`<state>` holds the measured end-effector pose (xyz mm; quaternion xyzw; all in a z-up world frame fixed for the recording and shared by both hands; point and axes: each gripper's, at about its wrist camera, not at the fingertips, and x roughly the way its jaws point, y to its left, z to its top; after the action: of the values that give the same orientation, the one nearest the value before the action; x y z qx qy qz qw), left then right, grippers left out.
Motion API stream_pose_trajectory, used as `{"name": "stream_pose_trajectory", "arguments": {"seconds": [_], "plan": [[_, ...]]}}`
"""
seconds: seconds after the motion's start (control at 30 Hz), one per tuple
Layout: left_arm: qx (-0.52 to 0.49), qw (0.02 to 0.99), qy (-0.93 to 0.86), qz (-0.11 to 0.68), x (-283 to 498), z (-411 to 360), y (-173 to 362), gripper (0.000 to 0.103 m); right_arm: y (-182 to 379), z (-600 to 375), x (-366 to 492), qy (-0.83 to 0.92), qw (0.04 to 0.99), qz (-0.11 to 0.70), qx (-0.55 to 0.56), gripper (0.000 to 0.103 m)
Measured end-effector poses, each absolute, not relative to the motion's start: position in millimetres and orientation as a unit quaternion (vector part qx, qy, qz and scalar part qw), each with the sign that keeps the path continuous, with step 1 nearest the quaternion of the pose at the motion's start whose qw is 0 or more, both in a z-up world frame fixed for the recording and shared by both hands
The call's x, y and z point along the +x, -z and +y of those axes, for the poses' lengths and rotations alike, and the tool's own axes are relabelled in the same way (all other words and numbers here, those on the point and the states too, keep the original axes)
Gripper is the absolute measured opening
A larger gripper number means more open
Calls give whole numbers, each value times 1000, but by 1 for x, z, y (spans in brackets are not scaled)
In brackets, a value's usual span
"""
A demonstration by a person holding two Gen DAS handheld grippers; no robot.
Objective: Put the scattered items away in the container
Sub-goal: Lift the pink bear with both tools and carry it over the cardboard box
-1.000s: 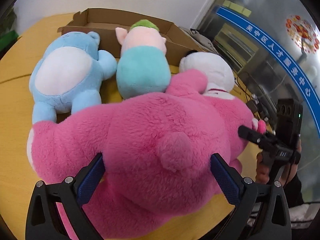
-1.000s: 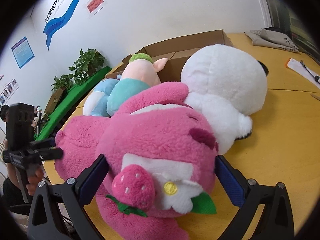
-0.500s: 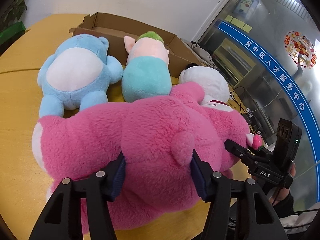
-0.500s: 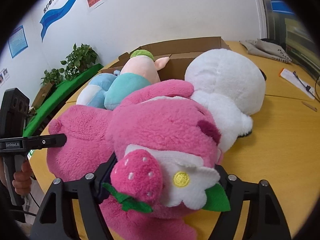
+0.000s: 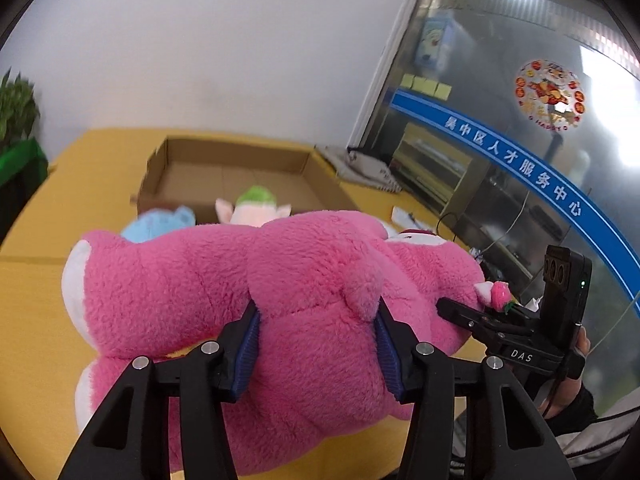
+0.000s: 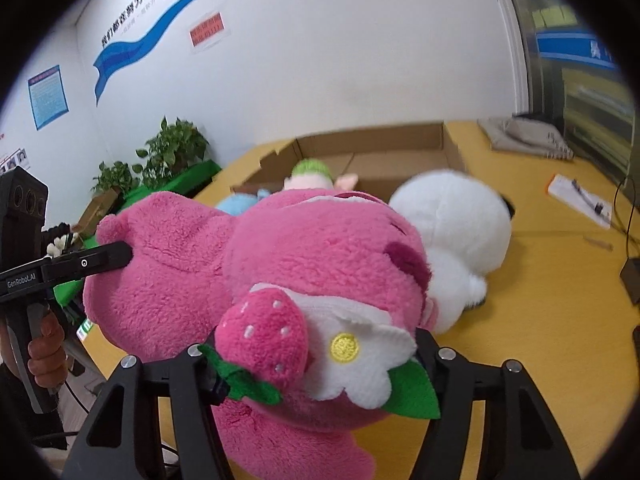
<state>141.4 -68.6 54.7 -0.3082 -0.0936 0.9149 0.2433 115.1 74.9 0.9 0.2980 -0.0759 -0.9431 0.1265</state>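
Here I see the yellow table (image 5: pixel 36 312) filling the lower half of both views, with the open cardboard box (image 5: pixel 236 176) sitting on it in the upper middle of the left wrist frame. The pink plush bear (image 5: pixel 224 292) spans the centre of that frame and hangs between my two tools, in front of the box. My left gripper (image 5: pixel 316 336) pinches its rump, the blue pads (image 5: pixel 248 340) sunk into the fur on either side of the little tail. My right gripper (image 6: pixel 316 356) clamps the bear's head at the bottom centre of the right wrist frame, the fingers pressed into the fur behind its strawberry and flower trim. The white plush (image 6: pixel 452 232) lies on the table right of centre there, touching the bear. Behind the bear, just in front of the box, the pig plush with a green cap (image 5: pixel 254 208) and a blue plush (image 5: pixel 160 226) peek out.
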Motion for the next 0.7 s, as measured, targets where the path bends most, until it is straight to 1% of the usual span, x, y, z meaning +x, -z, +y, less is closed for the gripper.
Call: {"name": "stream_pose_trajectory", "arguments": {"seconds": [0.13,0.27,0.7], "plan": [[-260,253,-929,-78,117,-66,-93,55,-42,81,101,961,120,-65,239,64],[-236,246,-938,-68,70,-64,-117,55,-72,84,66,974,111,-42,195,63],[-207,249,-944,-61,-116,-63,-154,55,-113,117,-101,984,85,-32,155,60]]}}
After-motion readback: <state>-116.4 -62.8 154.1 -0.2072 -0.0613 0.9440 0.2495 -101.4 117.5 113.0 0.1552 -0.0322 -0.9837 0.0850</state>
